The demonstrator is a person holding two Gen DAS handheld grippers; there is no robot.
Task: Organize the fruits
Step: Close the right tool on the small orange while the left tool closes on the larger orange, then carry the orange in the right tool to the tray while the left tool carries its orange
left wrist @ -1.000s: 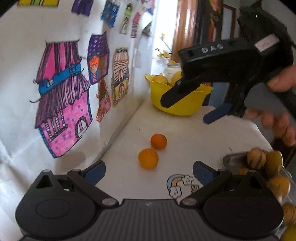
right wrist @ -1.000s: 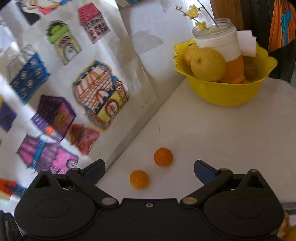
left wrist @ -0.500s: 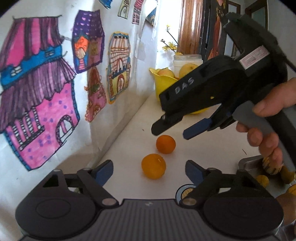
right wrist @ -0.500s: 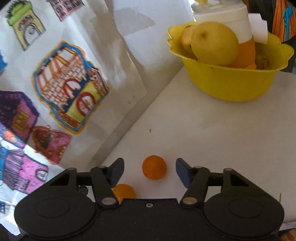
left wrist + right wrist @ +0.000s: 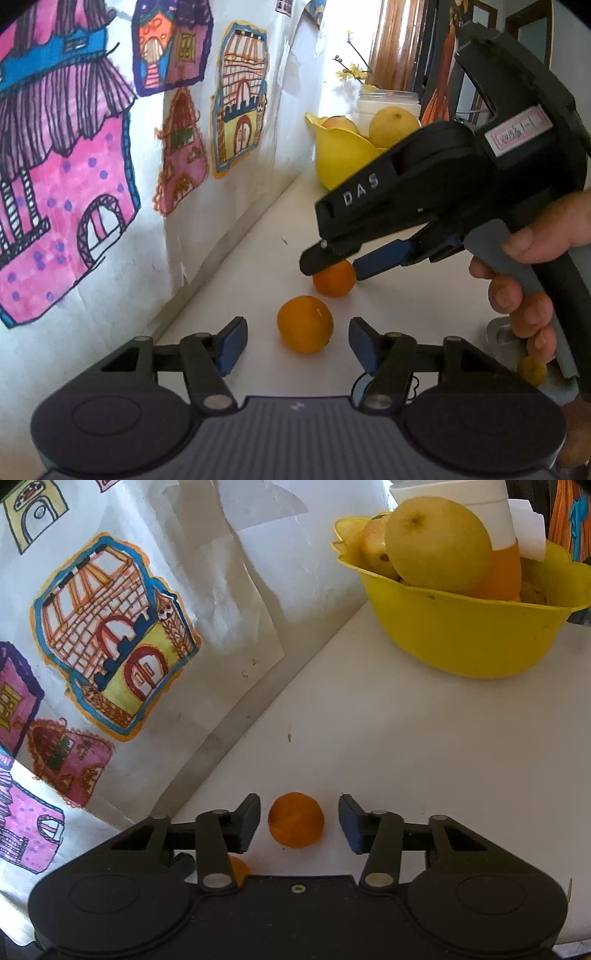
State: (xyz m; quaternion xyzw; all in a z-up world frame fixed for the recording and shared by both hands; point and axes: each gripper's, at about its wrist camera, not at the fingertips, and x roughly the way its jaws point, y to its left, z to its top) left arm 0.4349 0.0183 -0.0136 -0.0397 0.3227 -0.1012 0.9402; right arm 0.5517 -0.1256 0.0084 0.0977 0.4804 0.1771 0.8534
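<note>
Lining up both pickups: my right gripper is spread around the far orange, left gripper spread around the near orange, neither touching; next I'd pinch, then carry to the yellow bowl.

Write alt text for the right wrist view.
An open right gripper straddles a small orange on a white table. Behind sits a yellow bowl of fruit; children's house drawings cover the wall at left.
</note>
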